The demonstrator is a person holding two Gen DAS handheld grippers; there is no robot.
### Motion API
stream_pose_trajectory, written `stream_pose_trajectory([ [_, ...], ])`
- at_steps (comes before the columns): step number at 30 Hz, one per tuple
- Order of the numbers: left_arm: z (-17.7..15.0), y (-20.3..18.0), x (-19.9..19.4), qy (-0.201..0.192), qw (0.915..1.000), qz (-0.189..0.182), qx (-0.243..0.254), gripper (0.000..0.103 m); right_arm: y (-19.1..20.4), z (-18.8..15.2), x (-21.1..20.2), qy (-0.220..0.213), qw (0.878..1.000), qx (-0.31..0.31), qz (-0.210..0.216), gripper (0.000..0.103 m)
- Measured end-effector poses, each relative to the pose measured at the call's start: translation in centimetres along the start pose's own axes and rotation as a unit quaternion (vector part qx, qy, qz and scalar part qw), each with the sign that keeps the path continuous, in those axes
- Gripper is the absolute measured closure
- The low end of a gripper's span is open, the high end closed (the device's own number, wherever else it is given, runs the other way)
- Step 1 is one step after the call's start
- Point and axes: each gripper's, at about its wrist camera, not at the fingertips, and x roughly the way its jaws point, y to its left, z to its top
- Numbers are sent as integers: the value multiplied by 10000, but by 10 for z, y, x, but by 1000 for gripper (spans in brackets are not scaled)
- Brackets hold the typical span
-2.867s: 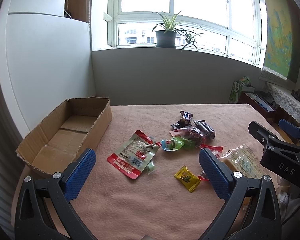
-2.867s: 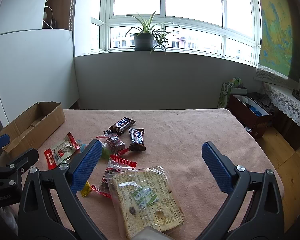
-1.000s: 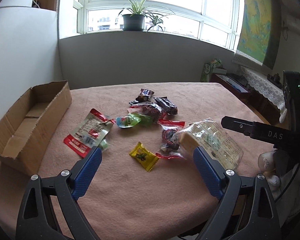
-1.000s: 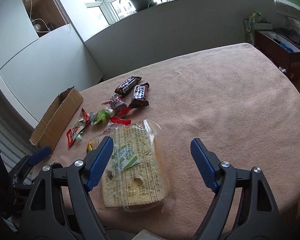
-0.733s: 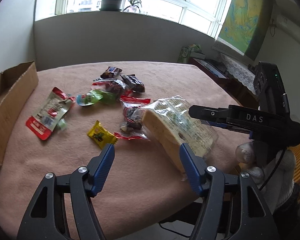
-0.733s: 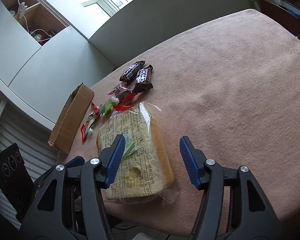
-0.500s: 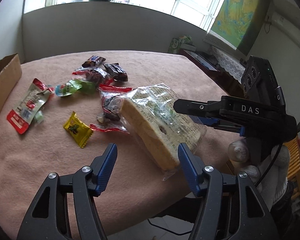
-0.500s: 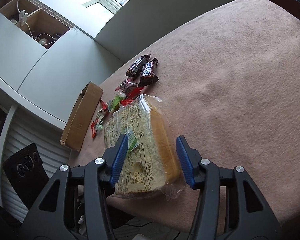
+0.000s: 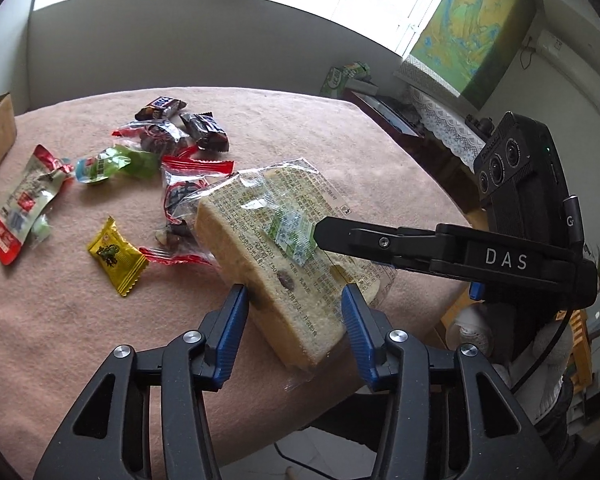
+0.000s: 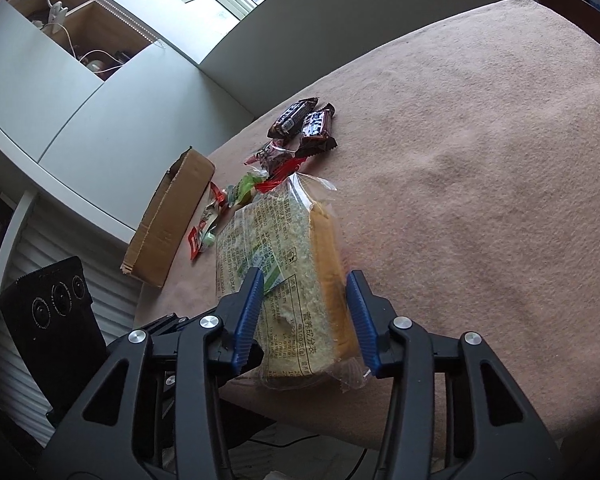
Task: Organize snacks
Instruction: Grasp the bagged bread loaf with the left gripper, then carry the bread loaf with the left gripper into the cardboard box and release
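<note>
Both tongs have just been closing on the bagged bread slab (image 9: 268,236) at lower centre: left tongs (image 9: 294,312) and right tongs (image 10: 306,300) pinch opposite edges. Lift evenly, squeezing gently, toward the cardboard box (image 10: 168,220).

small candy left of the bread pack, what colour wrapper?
Yellow, with a dark green printed figure: the small candy, clearest in the left wrist view.

Both wrist cameras sit low at the table's near edge, angled down and close over the wrapped bread (image 9: 284,236). The left faces far-right toward the window; the right faces far-left toward the cardboard box (image 10: 168,220). Both share the bread and the scattered snacks.
</note>
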Motion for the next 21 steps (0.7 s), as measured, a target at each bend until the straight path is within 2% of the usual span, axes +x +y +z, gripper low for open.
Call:
stream_pose_trajectory([
  [9,3,8,-23,-340,9992,199,48,56,33,3,4,-96,9996,-245,64,58],
  [15,8,22,-51,-700,9969,348,31,56,78,14,14,-171,9979,-613,136,58],
  [21,13,56,-88,-1117,9922,508,-205,56,131,23,41,-88,9951,-943,296,58],
])
